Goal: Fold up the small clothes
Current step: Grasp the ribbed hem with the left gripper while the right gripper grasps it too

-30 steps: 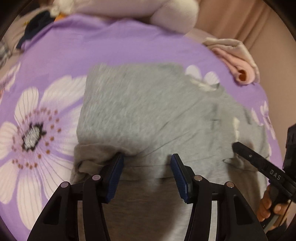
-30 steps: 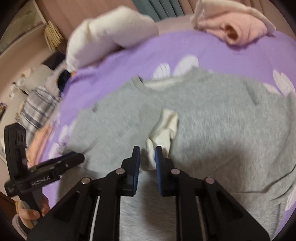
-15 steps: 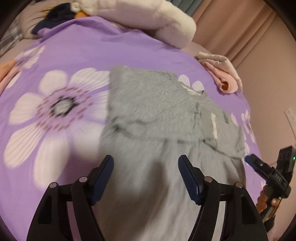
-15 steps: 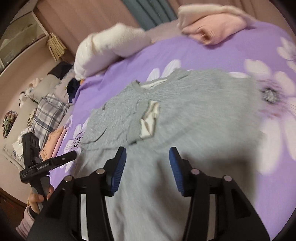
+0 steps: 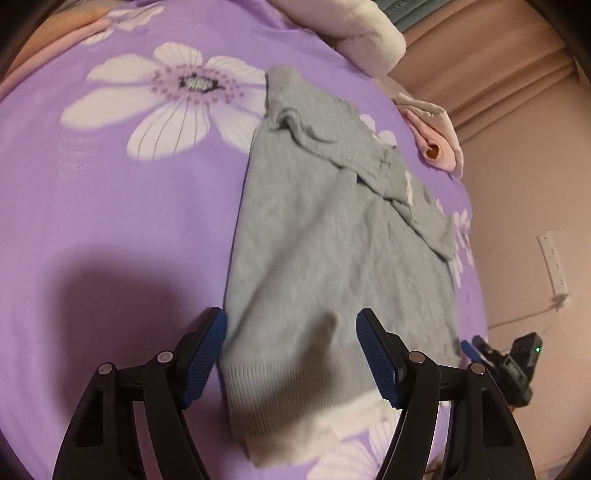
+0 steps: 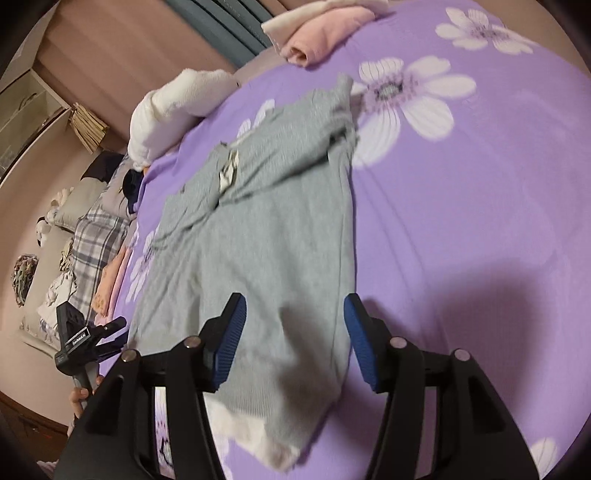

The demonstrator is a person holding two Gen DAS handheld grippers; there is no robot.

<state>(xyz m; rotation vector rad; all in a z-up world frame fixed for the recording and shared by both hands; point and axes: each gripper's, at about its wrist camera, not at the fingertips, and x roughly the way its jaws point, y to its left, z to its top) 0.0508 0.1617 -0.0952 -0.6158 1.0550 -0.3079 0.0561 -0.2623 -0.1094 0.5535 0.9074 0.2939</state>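
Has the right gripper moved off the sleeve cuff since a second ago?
Yes. The right gripper has pulled back from the white cuff toward the sweater hem; its fingers are opening, gripping nothing.

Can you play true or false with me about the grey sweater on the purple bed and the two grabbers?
1. The grey sweater lies on a purple sheet with white flowers. True.
2. The left gripper is squeezing the sweater. False: its jaws stand apart above the hem and pinch nothing.
3. Both sleeves are folded in over the sweater's body. True.
4. The right gripper holds a sock. False: its jaws are opening with nothing held; only the sweater lies beneath them.
5. A pink folded garment lies beyond the sweater's collar. True.
6. The sweater is already folded into a small square. False: its body lies at full length.
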